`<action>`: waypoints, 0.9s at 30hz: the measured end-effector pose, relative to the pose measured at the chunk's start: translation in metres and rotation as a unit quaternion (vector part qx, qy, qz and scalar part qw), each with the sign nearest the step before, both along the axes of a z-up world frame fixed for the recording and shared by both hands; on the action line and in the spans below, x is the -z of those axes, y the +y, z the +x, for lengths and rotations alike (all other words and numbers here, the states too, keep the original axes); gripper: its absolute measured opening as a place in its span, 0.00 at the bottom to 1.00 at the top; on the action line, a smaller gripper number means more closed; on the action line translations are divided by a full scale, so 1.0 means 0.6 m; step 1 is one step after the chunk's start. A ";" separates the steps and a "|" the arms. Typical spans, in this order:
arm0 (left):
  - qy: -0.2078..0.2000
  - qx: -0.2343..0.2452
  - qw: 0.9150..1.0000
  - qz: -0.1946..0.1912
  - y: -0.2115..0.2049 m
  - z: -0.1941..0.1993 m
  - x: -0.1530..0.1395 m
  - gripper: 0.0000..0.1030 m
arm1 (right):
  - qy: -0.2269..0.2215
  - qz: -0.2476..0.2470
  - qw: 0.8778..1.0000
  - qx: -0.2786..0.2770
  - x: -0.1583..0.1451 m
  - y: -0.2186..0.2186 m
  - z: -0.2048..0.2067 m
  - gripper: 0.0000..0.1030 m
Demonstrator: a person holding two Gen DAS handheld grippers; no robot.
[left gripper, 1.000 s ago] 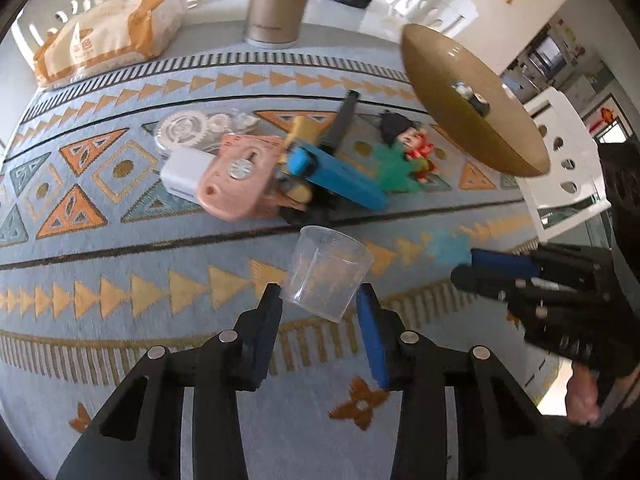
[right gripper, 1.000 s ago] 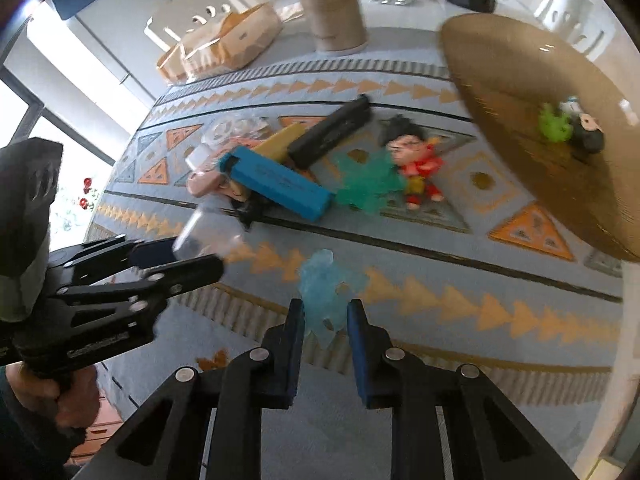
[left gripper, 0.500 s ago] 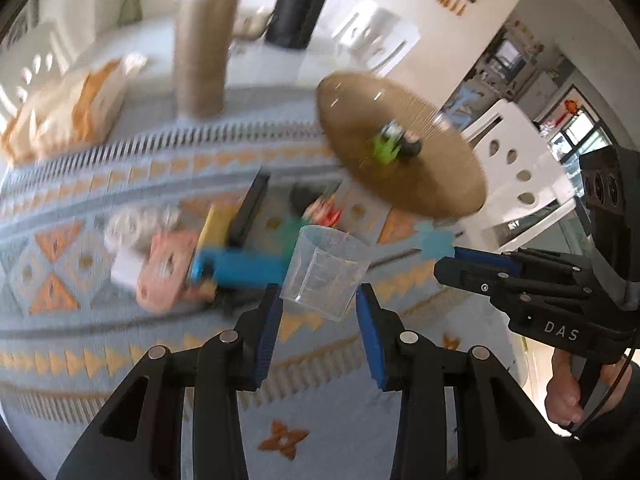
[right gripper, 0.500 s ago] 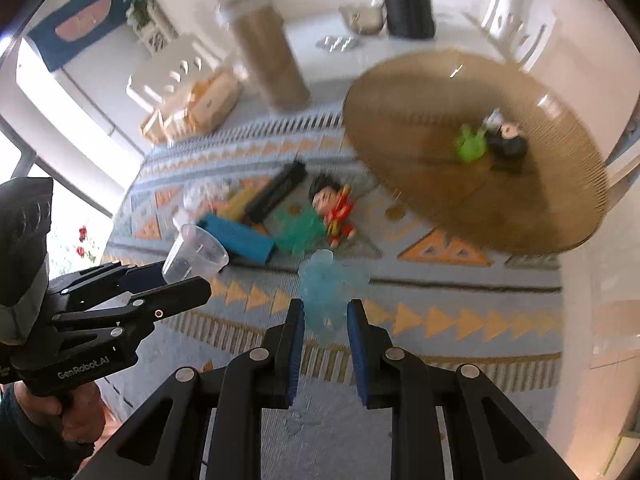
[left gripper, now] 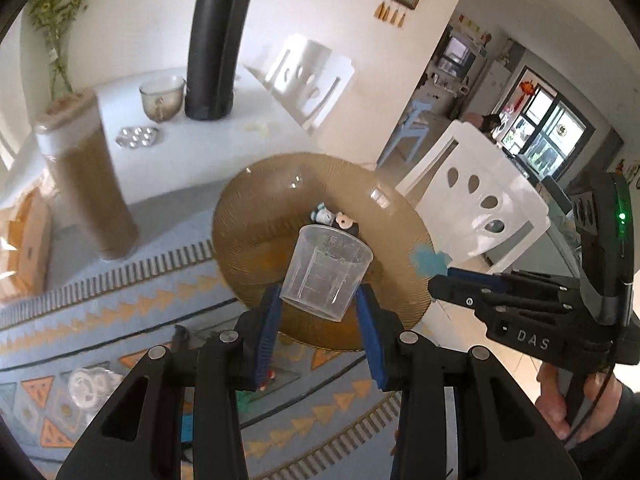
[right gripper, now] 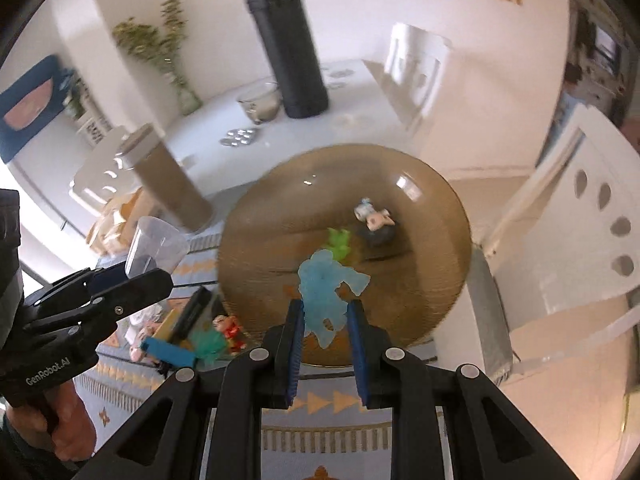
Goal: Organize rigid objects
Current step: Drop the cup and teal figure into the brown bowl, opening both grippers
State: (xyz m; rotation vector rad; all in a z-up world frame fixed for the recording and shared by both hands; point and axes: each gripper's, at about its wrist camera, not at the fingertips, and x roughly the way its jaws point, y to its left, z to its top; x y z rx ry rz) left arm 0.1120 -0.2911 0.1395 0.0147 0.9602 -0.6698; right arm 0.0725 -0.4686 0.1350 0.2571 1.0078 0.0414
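My left gripper (left gripper: 318, 300) is shut on a clear plastic cup (left gripper: 326, 270), held up in the air over the near rim of the brown ribbed plate (left gripper: 256, 240). My right gripper (right gripper: 325, 312) is shut on a pale blue translucent figure (right gripper: 326, 288), also above that plate (right gripper: 424, 264). On the plate lie a green toy (right gripper: 339, 242) and a small dark-haired doll (right gripper: 376, 224). Left on the patterned cloth are a blue bar (right gripper: 168, 352), a black bar (right gripper: 192, 312), a teal figure (right gripper: 208, 342) and a red doll (right gripper: 229, 328).
A tall black flask (left gripper: 218, 40), a glass bowl (left gripper: 162, 94) and a brown canister (left gripper: 90, 176) stand behind the plate on the white table. White chairs (left gripper: 476, 196) stand to the right. The other hand-held gripper (left gripper: 520, 304) shows at the right edge.
Both grippers have risen and swung from over the toy pile toward the brown plate, carrying the cup and the blue figure. The plate now fills the middle of both views.
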 end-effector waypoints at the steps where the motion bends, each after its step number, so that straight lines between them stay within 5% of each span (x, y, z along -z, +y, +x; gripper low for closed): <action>1: 0.005 0.001 1.000 0.004 -0.004 0.002 0.007 0.34 | 0.009 0.005 1.000 0.002 0.009 -0.003 0.004 0.20; 15: 0.036 0.021 0.999 0.033 -0.034 0.011 0.061 0.34 | 0.073 0.007 0.997 0.002 0.072 -0.001 0.023 0.20; 17: 0.040 0.009 0.999 0.029 -0.026 0.014 0.058 0.47 | 0.084 -0.002 0.996 0.013 0.076 -0.003 0.025 0.24; 19: 0.043 0.000 0.999 0.016 -0.011 0.013 0.050 0.47 | 0.085 0.005 0.996 0.024 0.074 -0.009 0.022 0.31; 27: 0.019 -0.078 0.997 -0.004 0.105 -0.024 0.003 0.47 | 0.063 0.006 0.997 0.037 0.052 -0.014 0.000 0.33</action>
